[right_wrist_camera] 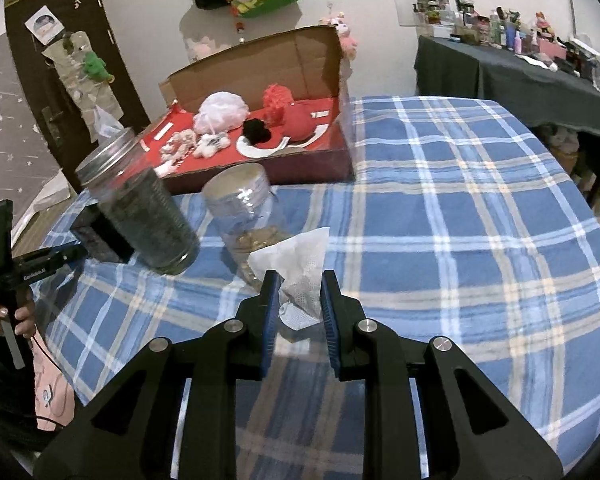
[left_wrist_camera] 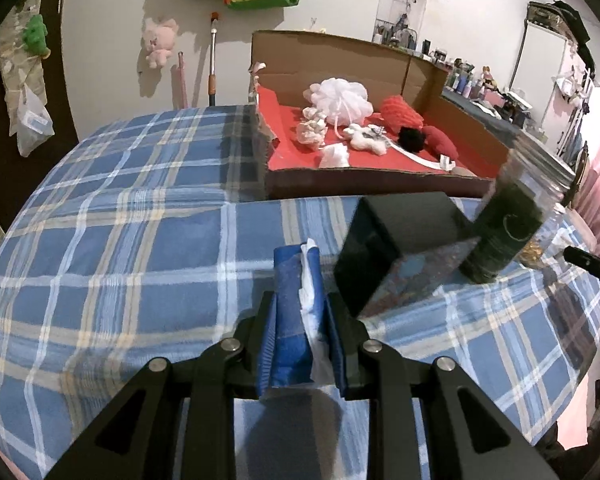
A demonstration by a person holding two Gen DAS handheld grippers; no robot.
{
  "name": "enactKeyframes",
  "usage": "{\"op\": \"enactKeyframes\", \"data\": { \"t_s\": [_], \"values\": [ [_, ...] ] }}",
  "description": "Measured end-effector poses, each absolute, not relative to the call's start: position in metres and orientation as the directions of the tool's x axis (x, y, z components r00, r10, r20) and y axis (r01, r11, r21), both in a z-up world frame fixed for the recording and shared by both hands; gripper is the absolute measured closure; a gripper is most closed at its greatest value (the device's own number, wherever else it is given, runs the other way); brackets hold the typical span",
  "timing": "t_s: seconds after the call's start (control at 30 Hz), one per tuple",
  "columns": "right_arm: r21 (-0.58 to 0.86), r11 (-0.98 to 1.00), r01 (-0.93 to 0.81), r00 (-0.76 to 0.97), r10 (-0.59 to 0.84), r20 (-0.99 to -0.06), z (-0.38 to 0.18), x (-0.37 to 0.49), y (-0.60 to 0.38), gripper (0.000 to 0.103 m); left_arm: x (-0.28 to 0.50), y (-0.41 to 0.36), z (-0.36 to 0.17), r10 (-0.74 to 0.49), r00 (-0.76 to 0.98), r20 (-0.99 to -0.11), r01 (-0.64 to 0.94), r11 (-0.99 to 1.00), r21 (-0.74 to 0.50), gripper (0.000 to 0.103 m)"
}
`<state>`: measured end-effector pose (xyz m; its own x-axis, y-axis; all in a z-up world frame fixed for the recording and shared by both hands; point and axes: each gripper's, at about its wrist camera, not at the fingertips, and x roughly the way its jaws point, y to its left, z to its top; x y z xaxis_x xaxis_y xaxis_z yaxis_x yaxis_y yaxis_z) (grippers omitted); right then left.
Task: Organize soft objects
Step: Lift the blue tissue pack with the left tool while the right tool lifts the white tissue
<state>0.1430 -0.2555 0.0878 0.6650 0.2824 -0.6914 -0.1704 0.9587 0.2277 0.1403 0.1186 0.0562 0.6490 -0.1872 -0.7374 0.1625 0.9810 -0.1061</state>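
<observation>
Tongs (right_wrist_camera: 298,296) pinch tissue (right_wrist_camera: 300,268); box (right_wrist_camera: 308,168) holds puffs (right_wrist_camera: 220,114)

white wall (right_wrist_camera: 148,8), dark door (right_wrist_camera: 60,60), cluttered side table (right_wrist_camera: 500,76).

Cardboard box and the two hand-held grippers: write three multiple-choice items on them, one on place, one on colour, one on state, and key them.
1. Where does the cardboard box stand?
A. on the plaid blue cloth
B. on the floor
C. on the dark side table

2. What colour is the box's lining?
A. green
B. red
C. yellow

3. What is between the fingers of the right hand-held gripper?
A. a glass jar
B. nothing
C. a white tissue

Key:
1 A, the box sits on the plaid blue cloth behind the two jars.
2 B, red shows under the white pouf and the other soft things.
3 C, the pads are shut on the white tissue.
</observation>
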Motion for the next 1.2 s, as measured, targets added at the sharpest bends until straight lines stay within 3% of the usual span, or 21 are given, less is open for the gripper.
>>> {"op": "enactKeyframes", "data": {
  "t_s": [0.67, 0.7, 0.73, 1.2],
  "values": [
    [0.156, 0.974, -0.163, 0.636, 0.225, -0.738, 0.093, 0.185, -0.273, 0.083, 0.184, 0.121, 0.066, -0.238, 0.611, -0.755, 0.266, 0.960, -0.087, 0.077],
    [0.152, 0.974, -0.168, 0.634, 0.225, -0.740, 0.093, 0.187, -0.272, 0.087, 0.185, 0.121, 0.067, -0.242, 0.610, -0.755, 0.270, 0.959, -0.089, 0.077],
    [0.159, 0.972, -0.174, 0.631, 0.234, -0.740, 0.093, 0.188, -0.272, 0.091, 0.187, 0.121, 0.068, -0.247, 0.608, -0.754, 0.274, 0.957, -0.092, 0.077],
    [0.196, 0.967, -0.162, 0.596, 0.255, -0.761, 0.078, 0.171, -0.277, 0.090, 0.176, 0.123, 0.051, -0.268, 0.571, -0.776, 0.269, 0.954, -0.132, 0.077]
  ]
}}
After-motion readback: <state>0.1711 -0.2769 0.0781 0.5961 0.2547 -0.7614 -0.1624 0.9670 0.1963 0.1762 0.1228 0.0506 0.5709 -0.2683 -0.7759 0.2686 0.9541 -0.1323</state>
